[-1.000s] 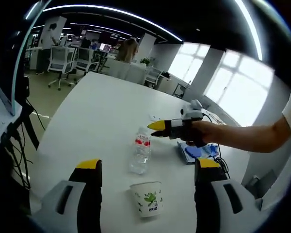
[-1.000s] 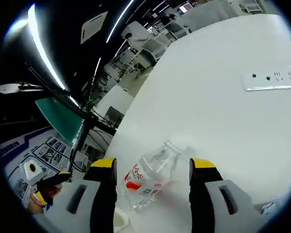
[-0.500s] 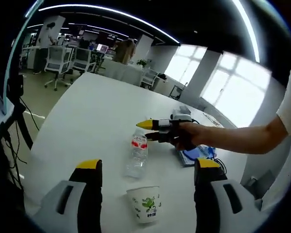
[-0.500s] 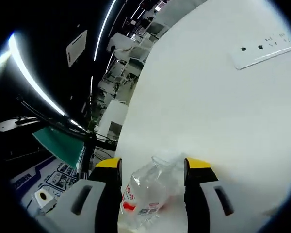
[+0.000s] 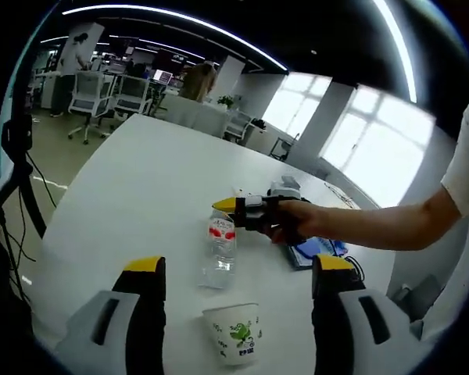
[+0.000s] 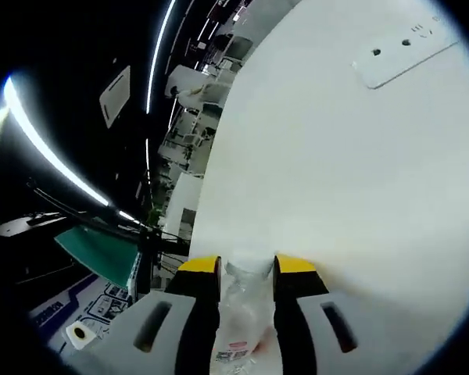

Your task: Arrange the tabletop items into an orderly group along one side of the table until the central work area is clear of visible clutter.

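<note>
A clear plastic water bottle (image 5: 219, 248) with a red label stands upright on the white table (image 5: 141, 187). My right gripper (image 5: 228, 207) comes in from the right, held by a person's hand, with its yellow tips at the bottle's neck. In the right gripper view, the right gripper (image 6: 247, 266) has its jaws pressed against both sides of the bottle (image 6: 245, 308) just below the cap. A white paper cup (image 5: 234, 333) with a green print stands close in front of my left gripper (image 5: 239, 266). That gripper is open and holds nothing.
A blue flat item (image 5: 316, 248) lies on the table beyond the person's hand. A white power strip (image 6: 399, 53) lies further along the table. Office chairs (image 5: 102, 94) and desks stand past the table's far left edge.
My right gripper's jaws have closed in from wide apart onto the bottle's neck as the gripper moved up to it. My left gripper has stayed open behind the cup.
</note>
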Tool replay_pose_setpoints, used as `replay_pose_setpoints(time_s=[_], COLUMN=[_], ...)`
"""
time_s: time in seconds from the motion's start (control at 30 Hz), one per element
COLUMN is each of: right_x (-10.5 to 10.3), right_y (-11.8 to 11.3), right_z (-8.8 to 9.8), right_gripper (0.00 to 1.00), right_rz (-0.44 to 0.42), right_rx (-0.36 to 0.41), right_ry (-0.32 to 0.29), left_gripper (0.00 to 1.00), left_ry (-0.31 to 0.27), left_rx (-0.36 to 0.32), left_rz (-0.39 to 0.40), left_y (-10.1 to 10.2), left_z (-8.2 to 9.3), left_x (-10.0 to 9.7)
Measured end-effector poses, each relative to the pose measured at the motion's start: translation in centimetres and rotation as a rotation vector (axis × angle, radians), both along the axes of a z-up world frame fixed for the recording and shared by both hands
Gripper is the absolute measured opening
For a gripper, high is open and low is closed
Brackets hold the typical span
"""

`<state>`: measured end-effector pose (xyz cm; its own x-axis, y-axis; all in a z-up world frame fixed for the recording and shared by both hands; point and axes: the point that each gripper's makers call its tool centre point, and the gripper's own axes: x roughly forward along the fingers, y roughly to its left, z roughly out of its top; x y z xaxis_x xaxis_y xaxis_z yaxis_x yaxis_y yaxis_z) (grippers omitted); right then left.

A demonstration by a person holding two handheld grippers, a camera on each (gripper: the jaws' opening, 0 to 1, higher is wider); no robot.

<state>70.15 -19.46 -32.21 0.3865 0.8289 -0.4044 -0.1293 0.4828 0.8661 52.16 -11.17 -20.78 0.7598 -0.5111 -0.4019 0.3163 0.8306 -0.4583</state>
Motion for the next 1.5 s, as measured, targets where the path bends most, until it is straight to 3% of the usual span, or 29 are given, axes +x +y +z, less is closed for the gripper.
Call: replay_pose_setpoints(time_s=[0.3, 0.57, 0.9, 1.1, 1.3, 1.37, 1.5], right_x=[0.1, -0.1, -0.8, -1.8, -3.2, -3.8, -4.9], right_y=[0.3, 0.7, 1.4, 2.0, 3.0, 3.4, 3.9], right_z=[0.1, 1.7, 4.8, 6.6, 8.5, 9.1, 10.1], right_gripper=[0.2, 0.2, 0.2, 0.2, 0.2, 0.2, 0.2], right_rz=[-0.001, 0.032, 0.129, 0.193, 0.274, 0.297, 0.339], right_rx=[0.019, 0.01, -0.005, -0.022, -0.056, -0.064, -0.094], right_ry=[0.002, -0.071, -0.246, -0.354, -0.484, -0.526, -0.596], left_gripper=[0.77, 0.75, 0.75, 0.74, 0.73, 0.72, 0.63], left_ry=[0.01, 0.009, -0.004, 0.01, 0.031, 0.032, 0.037], left_rx=[0.003, -0.012, -0.012, 0.005, 0.017, -0.017, -0.034], left_rz=[-0.001, -0.009, -0.071, -0.145, -0.265, -0.286, -0.344], left_y=[0.2, 0.1, -0.4, -1.4, -3.7, -4.5, -5.8], left_z=[-0.7, -0.7, -1.0, -2.2, -4.2, -4.4, -5.3], left_x=[0.3, 0.5, 1.9, 4.0, 6.3, 6.9, 7.1])
